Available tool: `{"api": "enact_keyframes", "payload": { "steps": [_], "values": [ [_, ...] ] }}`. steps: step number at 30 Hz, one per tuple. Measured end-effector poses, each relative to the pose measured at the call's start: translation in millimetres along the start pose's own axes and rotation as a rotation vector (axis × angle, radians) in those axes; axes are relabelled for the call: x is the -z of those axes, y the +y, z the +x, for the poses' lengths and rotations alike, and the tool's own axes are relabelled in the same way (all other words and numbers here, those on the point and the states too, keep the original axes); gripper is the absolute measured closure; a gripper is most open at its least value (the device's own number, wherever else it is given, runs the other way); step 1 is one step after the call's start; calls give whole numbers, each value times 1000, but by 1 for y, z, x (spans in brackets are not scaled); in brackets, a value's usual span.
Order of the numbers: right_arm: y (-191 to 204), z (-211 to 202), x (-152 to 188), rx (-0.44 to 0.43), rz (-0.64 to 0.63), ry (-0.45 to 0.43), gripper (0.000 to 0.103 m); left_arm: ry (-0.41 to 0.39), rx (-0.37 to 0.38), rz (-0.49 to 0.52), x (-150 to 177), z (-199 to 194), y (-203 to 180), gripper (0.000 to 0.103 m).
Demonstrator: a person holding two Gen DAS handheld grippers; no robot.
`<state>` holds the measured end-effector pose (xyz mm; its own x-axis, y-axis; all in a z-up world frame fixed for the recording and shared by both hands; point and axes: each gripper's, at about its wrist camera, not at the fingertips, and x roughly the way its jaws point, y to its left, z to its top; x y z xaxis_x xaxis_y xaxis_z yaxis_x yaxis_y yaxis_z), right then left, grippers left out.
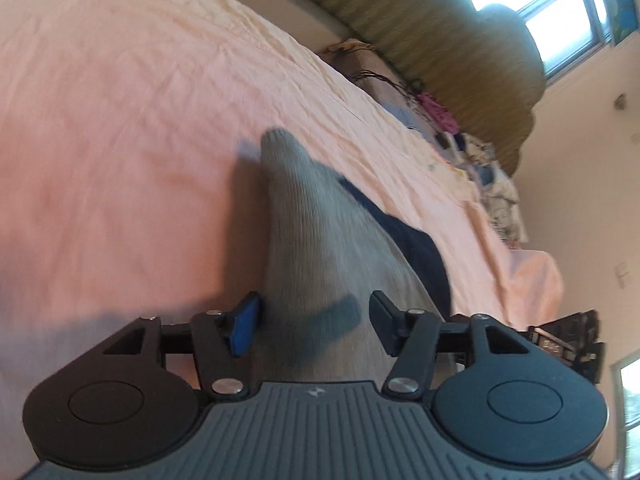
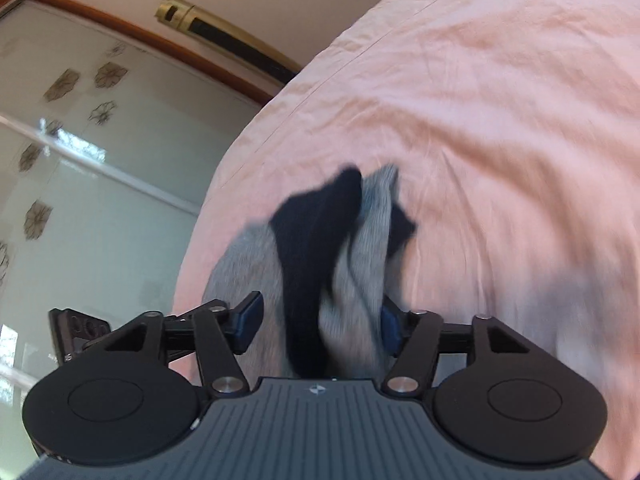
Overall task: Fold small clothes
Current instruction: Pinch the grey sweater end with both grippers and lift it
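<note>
A grey sock with dark navy parts (image 1: 320,248) lies on the pink bedsheet (image 1: 120,120). In the left wrist view it stretches away from my left gripper (image 1: 314,320), whose jaws stand open on either side of its near end. In the right wrist view the grey and navy sock (image 2: 340,256) is bunched and twisted between the fingers of my right gripper (image 2: 320,324), which are wide apart. The view is blurred, and I cannot tell whether the fabric touches the pads. The other gripper shows at each view's edge.
A green padded headboard (image 1: 460,52) and a pile of small clothes (image 1: 472,160) stand at the bed's far end. A window (image 1: 560,8) is behind. A glass wardrobe door with flower prints (image 2: 88,184) stands beside the bed.
</note>
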<state>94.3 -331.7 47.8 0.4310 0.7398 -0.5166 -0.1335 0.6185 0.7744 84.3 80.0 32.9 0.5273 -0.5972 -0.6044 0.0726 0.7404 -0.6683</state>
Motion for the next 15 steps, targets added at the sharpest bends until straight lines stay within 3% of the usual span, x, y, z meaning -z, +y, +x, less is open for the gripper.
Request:
{"api": "enact_keyframes", "payload": {
  "steps": [3, 4, 5, 7, 8, 13, 15],
  "values": [
    [2, -17, 30, 18, -24, 41, 35, 61, 23, -38, 36, -1, 6, 44],
    [3, -18, 40, 14, -24, 63, 35, 45, 38, -27, 46, -3, 4, 46],
    [4, -17, 49, 14, -36, 84, 35, 47, 36, -4, 52, -4, 0, 55],
    [11, -19, 65, 11, -93, 73, 41, 95, 2, 29, 59, 0, -11, 89],
    [12, -18, 70, 14, -101, 94, 82, 92, -12, 35, 61, -3, -13, 90],
    [20, -38, 92, -22, -120, 121, 83, 106, -38, 121, 76, -25, -17, 89],
    [14, -38, 103, 34, -126, 124, 82, 89, -69, 164, 88, -28, -13, 84]
  ]
}}
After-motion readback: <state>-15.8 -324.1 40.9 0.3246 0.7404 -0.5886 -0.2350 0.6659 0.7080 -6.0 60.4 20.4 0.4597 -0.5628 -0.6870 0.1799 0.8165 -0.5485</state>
